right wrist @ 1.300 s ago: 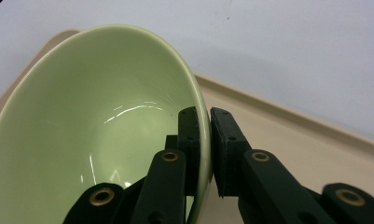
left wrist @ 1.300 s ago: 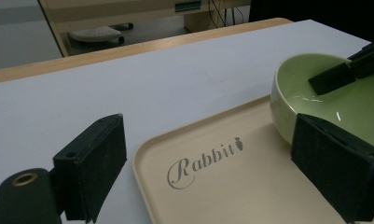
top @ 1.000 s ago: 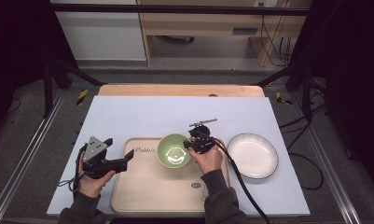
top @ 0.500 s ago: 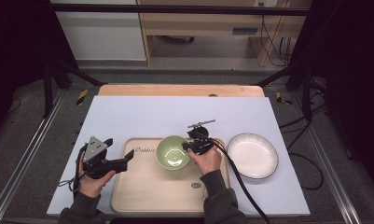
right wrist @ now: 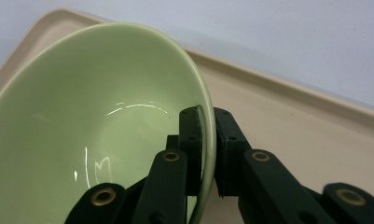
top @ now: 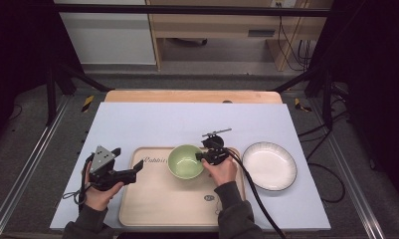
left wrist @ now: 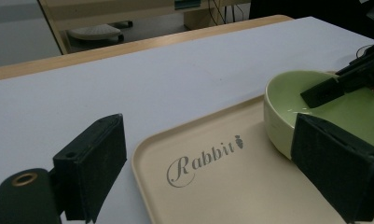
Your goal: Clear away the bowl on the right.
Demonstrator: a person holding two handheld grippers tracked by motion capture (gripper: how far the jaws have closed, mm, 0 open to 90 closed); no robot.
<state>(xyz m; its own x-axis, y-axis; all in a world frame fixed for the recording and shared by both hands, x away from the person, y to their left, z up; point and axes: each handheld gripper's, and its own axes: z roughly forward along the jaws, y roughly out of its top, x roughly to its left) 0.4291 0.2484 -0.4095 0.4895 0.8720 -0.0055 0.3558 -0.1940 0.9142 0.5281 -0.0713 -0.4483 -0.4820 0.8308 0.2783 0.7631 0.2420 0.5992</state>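
Right gripper pinches the green bowl's rim over the tray; a steady, level carry seems wise, left gripper gaping idle.

— Anything unreadable?
— The small dark mark near the tray's front edge is too small to read.
— Cut off?
— The green bowl runs off the left gripper view's right edge.
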